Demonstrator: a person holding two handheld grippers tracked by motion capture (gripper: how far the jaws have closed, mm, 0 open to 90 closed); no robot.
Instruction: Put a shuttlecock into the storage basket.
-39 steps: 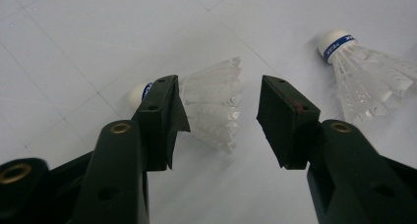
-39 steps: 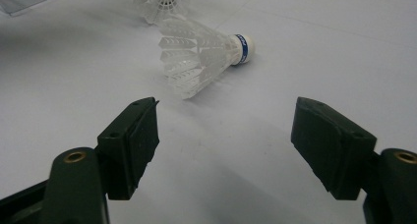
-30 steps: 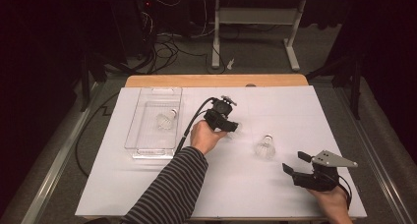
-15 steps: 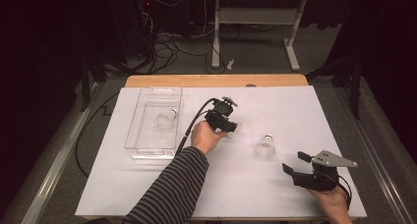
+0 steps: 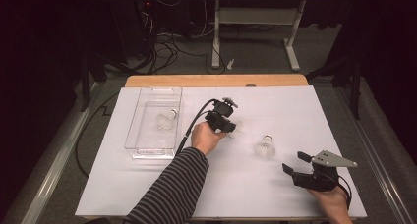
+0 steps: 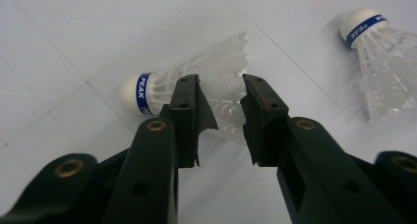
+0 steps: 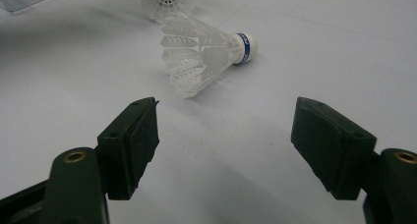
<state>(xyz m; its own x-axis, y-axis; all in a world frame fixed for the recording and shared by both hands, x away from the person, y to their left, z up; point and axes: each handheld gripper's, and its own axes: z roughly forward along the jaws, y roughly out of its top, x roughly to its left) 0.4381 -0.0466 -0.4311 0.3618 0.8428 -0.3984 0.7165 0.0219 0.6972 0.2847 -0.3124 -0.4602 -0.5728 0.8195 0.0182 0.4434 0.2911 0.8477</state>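
a person's left gripper (image 6: 220,94) straddles the feather skirt of a shuttlecock (image 6: 196,81) lying on its side on the white table (image 5: 147,184), near the table's middle. its jaws have just been closing and now stand narrow on either side of the feathers, which sit between them; whether the pads yet press on the feathers cannot be told. the shuttlecock's long axis runs across the jaws, its cork tip with the blue band pointing left in the left gripper view, its flared end to the right, so the closing line crosses the skirt, not the cork. a second shuttlecock (image 5: 265,146) rests just beyond, nearer the right gripper (image 5: 297,165), whose jaws stand wide apart and empty, with that shuttlecock lying ahead of them, cork to the right in its own view. a third shuttlecock (image 5: 166,120) lies in the clear tray (image 5: 140,148) at the table's left.
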